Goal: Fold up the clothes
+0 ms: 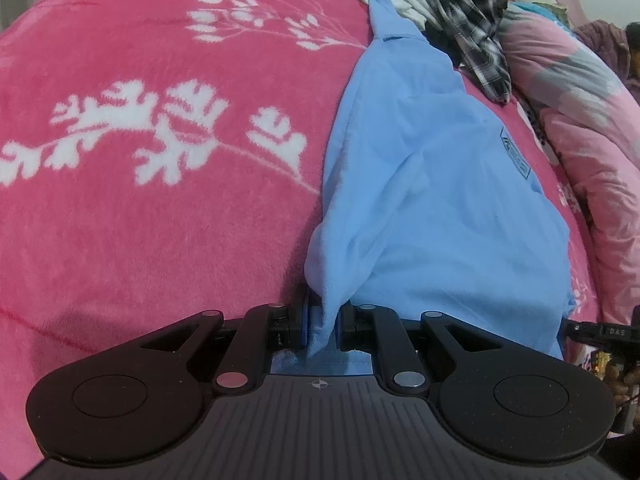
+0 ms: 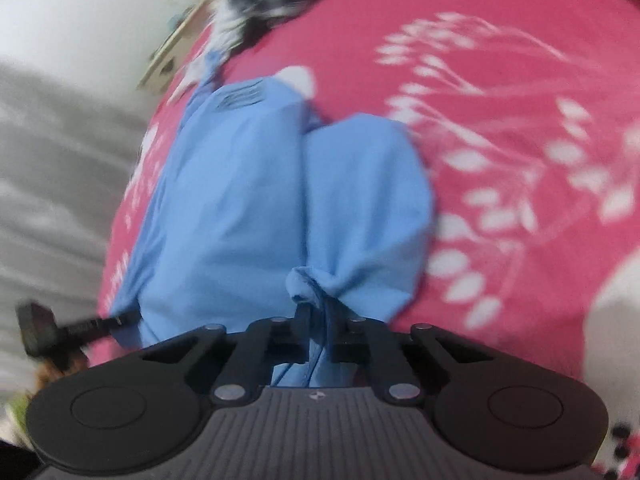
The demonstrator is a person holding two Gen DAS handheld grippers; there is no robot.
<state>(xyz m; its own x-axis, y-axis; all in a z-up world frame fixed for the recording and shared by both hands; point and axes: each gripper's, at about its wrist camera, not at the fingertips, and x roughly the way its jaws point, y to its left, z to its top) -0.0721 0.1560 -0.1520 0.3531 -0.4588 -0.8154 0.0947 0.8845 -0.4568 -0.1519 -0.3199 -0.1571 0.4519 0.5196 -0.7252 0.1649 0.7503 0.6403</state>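
Left wrist view: the left gripper is clenched on a bunched edge of the light blue garment, which lies stretched along the pink floral blanket. A heap of unfolded clothes waits at the far end, a pink quilt beside it. Best to keep both corners level and the cloth taut, I'd say.

Right wrist view, blurred: the right gripper pinches a gathered knot of the same garment. A pale wall stands beyond the blanket.
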